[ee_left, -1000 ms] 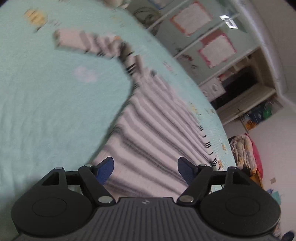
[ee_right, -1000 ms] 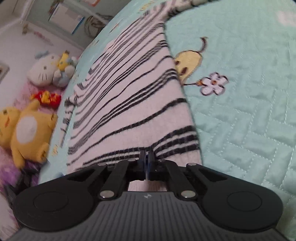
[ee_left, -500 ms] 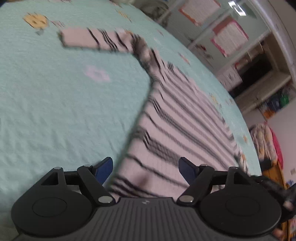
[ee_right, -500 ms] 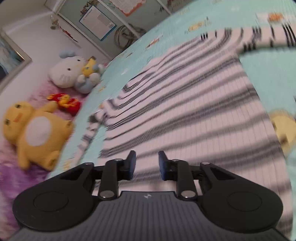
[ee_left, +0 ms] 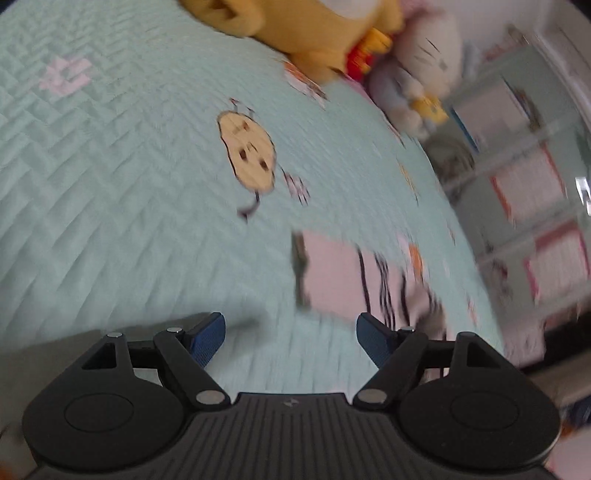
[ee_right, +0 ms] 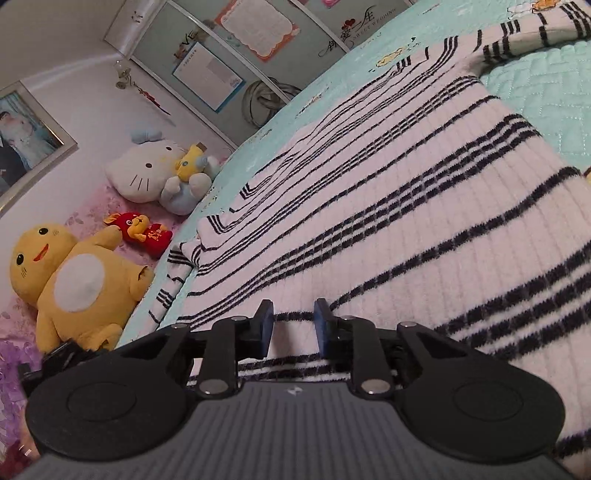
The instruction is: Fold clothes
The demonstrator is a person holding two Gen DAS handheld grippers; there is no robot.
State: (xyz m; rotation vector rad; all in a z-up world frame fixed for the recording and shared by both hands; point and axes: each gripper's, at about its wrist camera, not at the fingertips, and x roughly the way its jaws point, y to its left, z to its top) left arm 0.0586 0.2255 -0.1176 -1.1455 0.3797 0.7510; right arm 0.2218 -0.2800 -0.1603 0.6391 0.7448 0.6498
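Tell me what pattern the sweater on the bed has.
The sweater is white with thin black stripes, clearest in the right wrist view.

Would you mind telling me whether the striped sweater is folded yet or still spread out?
Spread out. The sweater lies flat on the bedspread, one sleeve stretched sideways; no fold shows.

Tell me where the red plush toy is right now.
In the right wrist view, the red plush toy lies at the left on the pink floral cover, between the yellow plush and the white cat plush.
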